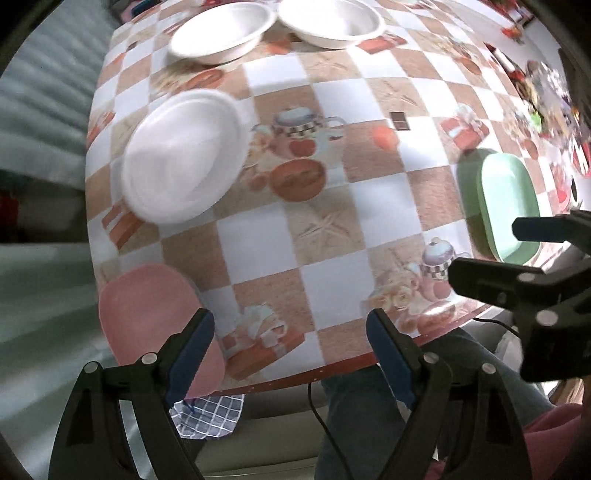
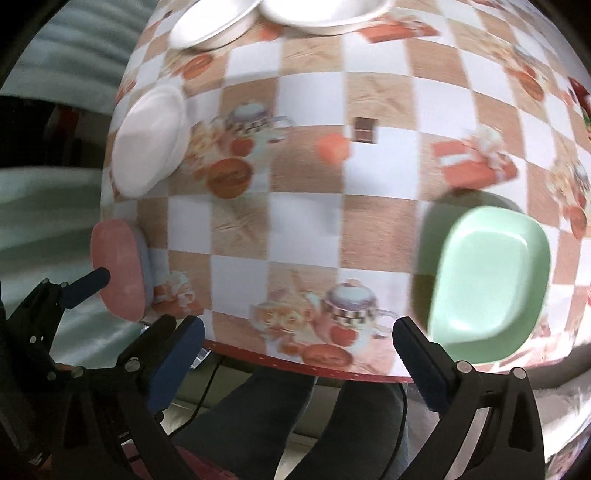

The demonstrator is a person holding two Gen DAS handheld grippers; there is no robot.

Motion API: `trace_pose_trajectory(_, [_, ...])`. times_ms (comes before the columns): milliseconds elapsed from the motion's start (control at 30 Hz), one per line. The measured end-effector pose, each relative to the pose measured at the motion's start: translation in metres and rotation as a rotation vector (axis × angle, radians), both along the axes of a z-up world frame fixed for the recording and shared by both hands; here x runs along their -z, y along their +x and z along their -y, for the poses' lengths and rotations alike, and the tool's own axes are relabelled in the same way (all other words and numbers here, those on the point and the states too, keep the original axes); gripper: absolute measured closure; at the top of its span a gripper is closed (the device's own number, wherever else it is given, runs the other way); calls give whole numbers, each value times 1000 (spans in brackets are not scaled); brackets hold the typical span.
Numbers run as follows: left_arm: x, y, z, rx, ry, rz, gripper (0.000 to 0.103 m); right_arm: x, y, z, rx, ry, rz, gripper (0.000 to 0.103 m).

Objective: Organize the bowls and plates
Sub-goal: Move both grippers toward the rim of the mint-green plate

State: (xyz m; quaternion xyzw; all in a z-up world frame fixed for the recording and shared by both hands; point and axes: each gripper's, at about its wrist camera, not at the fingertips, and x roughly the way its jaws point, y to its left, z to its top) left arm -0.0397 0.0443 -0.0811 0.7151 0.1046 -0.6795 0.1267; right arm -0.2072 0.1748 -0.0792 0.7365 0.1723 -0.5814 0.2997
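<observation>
Plates and bowls sit apart on the checked worktop.

A green dish lies near the front right edge, a pink plate at the front left, a white plate further back, and two white bowls at the far side. The left hand-held gripper and right hand-held gripper both point down, jaws wide, holding nothing.

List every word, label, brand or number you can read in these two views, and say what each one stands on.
None can be read.
Tablecloth: printed brown bowl bears dark marks like lettering, too blurred to read in either view.
Clutter at the table's far right: colourful packaging, too blurred and small.
White bowls, white plate, pink plate, green dish: no text.
</observation>
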Motion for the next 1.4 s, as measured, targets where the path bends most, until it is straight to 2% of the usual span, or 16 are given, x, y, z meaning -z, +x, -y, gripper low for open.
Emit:
trace_pose_trajectory(133, [-2,-13,-6,27,-3,2,10,3,-4,-16,36,-2,4,0])
trace_pose_trajectory(467, [1,-37,-33,102,14,29,10,-5,-18,-52,102,-11,-17,0])
trace_pose_trajectory(900, [1,-83,-94,293,32,39,9,4,-62,-152,371,22,-15,0])
trace_pose_trajectory(1133, [12,-99,-108,305,49,71,9,15,-85,-203,476,73,-18,0])
trace_pose_trajectory(1400, [25,-111,-123,286,77,96,9,29,-103,-227,487,120,-4,0])
